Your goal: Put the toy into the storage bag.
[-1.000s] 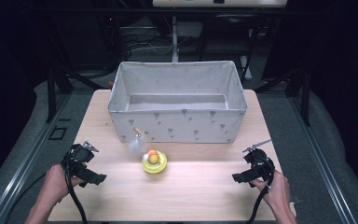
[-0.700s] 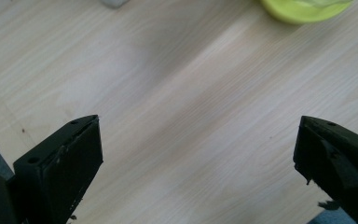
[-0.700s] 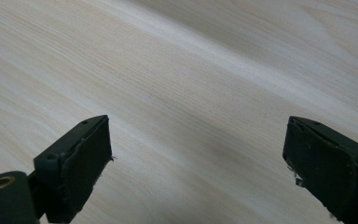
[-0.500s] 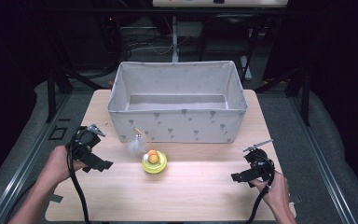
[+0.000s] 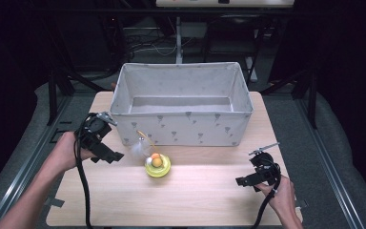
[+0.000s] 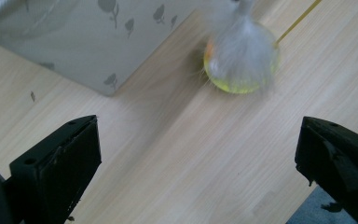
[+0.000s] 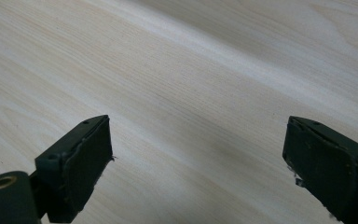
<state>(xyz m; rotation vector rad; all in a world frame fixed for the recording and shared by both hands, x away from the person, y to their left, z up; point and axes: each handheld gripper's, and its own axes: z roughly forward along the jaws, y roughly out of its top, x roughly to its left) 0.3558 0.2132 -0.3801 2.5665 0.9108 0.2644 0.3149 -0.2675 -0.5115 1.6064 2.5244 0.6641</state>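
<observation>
A yellow disc toy (image 5: pixel 157 165) with an orange ball and a white feather (image 5: pixel 138 148) on a thin yellow wire lies on the wooden table (image 5: pixel 195 195), just in front of the grey fabric box (image 5: pixel 181 129). My left gripper (image 5: pixel 106 151) is held a short way left of the toy, open, with nothing in it. In the left gripper view the toy (image 6: pixel 241 63) lies ahead beyond the wide-apart jaws of the left gripper (image 6: pixel 198 140), next to the box corner (image 6: pixel 74 42). My right gripper (image 5: pixel 248 180) hovers open over bare wood at the table's right, as the right gripper (image 7: pixel 198 135) view confirms.
The box, open at the top with a leaf print on its walls, takes up the far half of the table. Dark floor and metal frame legs (image 5: pixel 52 95) surround the table. The table edge (image 6: pixel 335 205) shows at the lower right of the left gripper view.
My left gripper has moved forward and to the right, nearer the toy and the box. The right gripper has barely shifted. The toy lies where it was.
</observation>
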